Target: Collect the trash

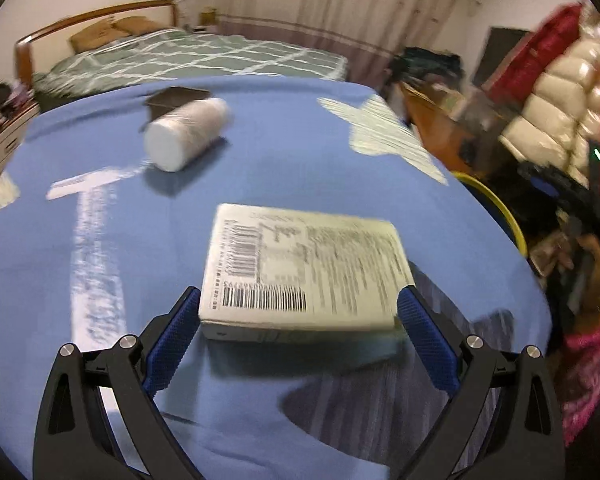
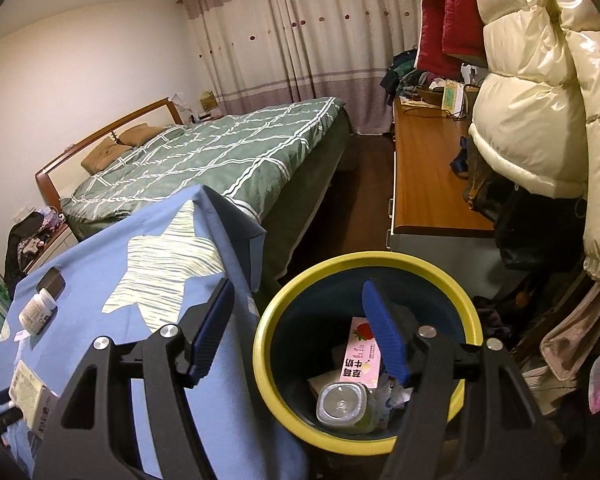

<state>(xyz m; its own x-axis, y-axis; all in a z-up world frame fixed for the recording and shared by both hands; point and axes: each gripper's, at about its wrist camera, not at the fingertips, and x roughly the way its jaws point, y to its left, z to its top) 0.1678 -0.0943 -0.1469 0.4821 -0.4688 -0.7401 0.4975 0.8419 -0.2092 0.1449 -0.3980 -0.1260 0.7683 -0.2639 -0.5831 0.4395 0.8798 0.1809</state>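
Blue ribbed pads of the left gripper (image 1: 300, 320) stand at either side of a flat cream cardboard box (image 1: 306, 268), which lies barcode-side up on the blue cloth-covered table (image 1: 260, 168). The jaws are spread about as wide as the box, and whether they already press it is unclear through the blur. Its print is too smeared to read beyond barcodes. Farther back a white plastic pill bottle (image 1: 186, 134) lies on its side, touching a dark flat object (image 1: 176, 98).

From the right wrist, the right gripper (image 2: 298, 320) hangs wide open and empty over the yellow-rimmed dark bin (image 2: 268, 364), probably because it is the drop point. Inside lie a pink strawberry-printed carton (image 2: 360, 354) with Chinese characters and a clear bottle (image 2: 342, 404). Both box (image 2: 26, 394) and pill bottle (image 2: 36, 312) await collection on the table.
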